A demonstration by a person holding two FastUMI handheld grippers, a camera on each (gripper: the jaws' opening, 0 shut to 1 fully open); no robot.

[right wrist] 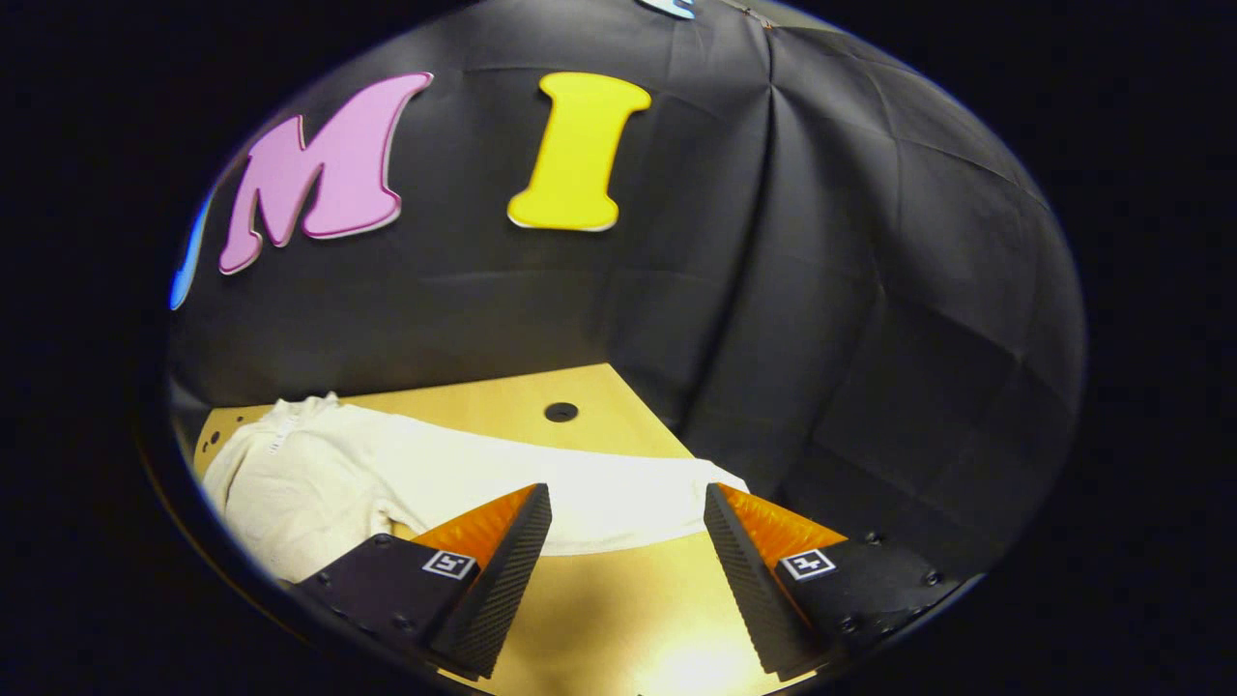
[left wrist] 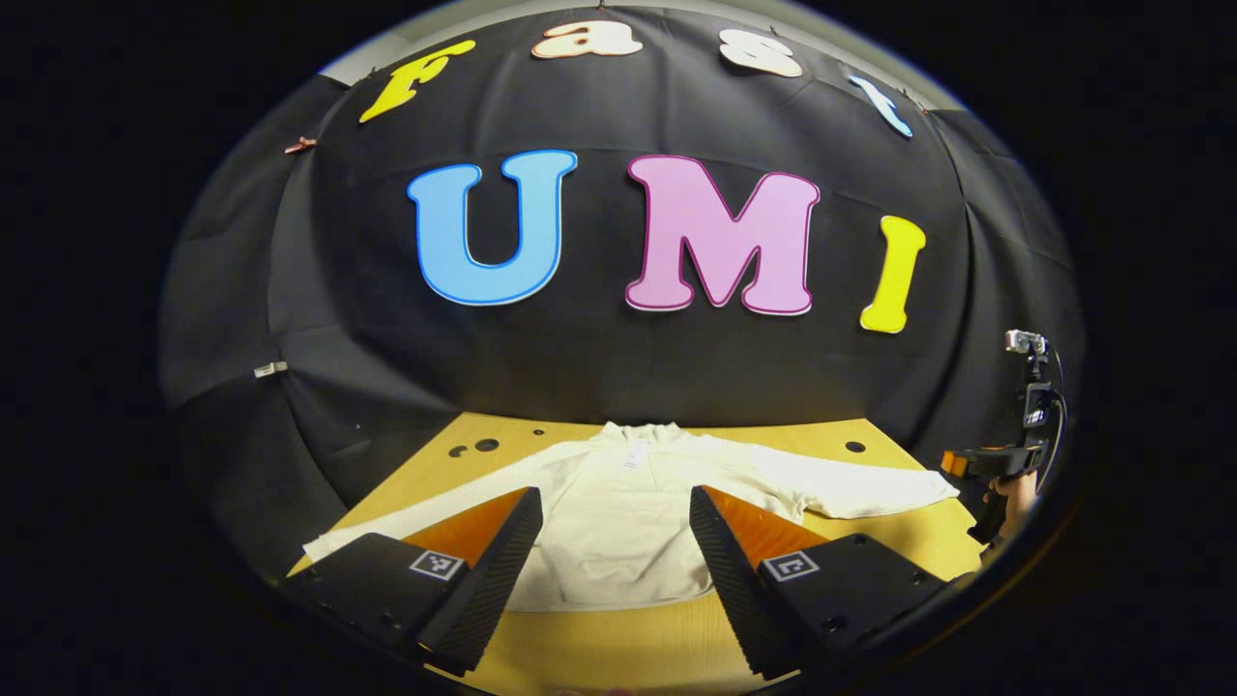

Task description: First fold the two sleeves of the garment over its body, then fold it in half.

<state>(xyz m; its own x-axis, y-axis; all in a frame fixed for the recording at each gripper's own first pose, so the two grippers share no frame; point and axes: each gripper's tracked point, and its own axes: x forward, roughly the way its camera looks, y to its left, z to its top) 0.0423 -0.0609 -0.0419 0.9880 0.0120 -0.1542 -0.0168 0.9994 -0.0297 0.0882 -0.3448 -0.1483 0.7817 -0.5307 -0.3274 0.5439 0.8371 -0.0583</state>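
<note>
At the bottom of the left gripper view our left gripper hangs with its jaws spread wide and empty, just above the hem of the white garment. In the right gripper view our right gripper is likewise agape, holding nothing, over bare wooden table. Just beyond it lies the right sleeve, stretched toward the frame's centre right. We judge no fold begun. We should pinch each sleeve near its cuff, lift low, and lay it flat across the body.
</note>
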